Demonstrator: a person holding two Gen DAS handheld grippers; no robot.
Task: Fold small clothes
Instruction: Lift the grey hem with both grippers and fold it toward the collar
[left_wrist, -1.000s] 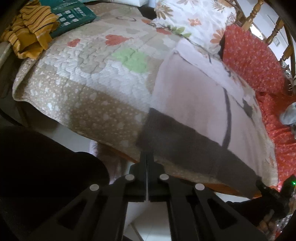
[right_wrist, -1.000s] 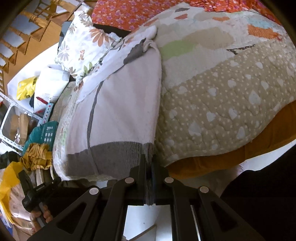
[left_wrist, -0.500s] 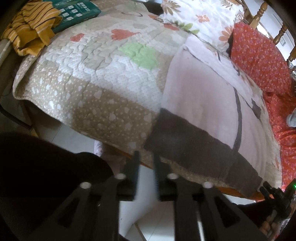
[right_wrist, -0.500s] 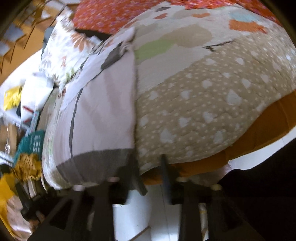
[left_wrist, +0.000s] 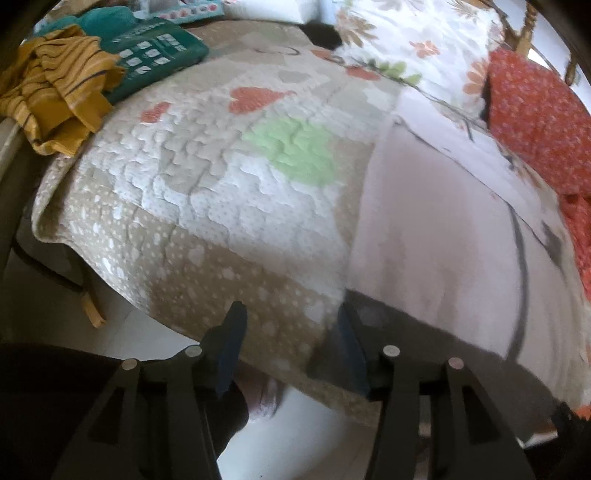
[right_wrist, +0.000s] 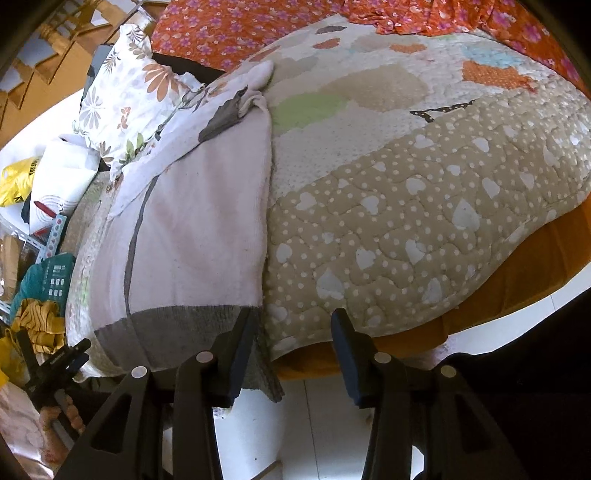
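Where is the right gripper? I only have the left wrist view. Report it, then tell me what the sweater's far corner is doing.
Observer: The right gripper is at the bed's edge, jaws opening, clamping nothing.
Operator: Give me the hem corner.
Observer: The sweater's grey hem corner hangs off the quilt, loose between those jaws.
Operator: Now the collar end.
Observer: A pale sleeve lies bunched there, beside the floral pillow.
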